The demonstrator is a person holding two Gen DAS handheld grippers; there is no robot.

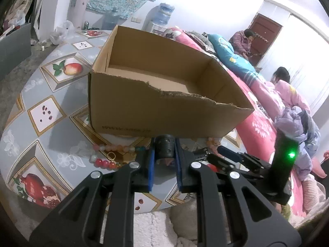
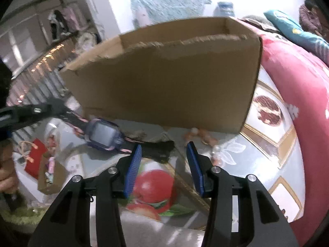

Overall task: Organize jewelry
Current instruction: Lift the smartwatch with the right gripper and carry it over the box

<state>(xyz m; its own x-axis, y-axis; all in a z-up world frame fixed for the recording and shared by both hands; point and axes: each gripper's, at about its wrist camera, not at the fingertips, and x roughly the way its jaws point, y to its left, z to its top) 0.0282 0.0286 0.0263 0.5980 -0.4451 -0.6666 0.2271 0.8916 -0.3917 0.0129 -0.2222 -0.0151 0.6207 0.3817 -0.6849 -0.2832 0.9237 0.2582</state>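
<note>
cardboard box [image 1: 160,94]: brown, open-topped, torn along its near rim; stands on the table at the far side of both grippers; what shows of its floor looks bare.
table [image 1: 47,111]: round, covered in a grey cloth printed with fruit; the box and the jewelry sit on it.
left gripper [image 1: 165,154]: jaws pinching the black strap end of the watch, held just short of the box's near wall.
right gripper [image 2: 163,154]: jaws spread, nothing between the blue pads; it hovers above the table with the strap's free black end just beyond its tips.
watch [image 2: 104,133]: purple case, grey screen, pink-edged strap; in the right view it stretches from the left gripper across towards the right one, near the box's foot.
bead bracelet [image 1: 111,154]: pink, orange and red beads, lying on the cloth left of the left gripper, close to the box.
gold ring [image 1: 111,155]: small, lying among the beads.
step: the watch seems lifted for transfer into the box; beads and ring not yet stowed.
next move: likely raise the watch over the torn near rim, keeping the dangling strap from catching, then release inside.
</note>
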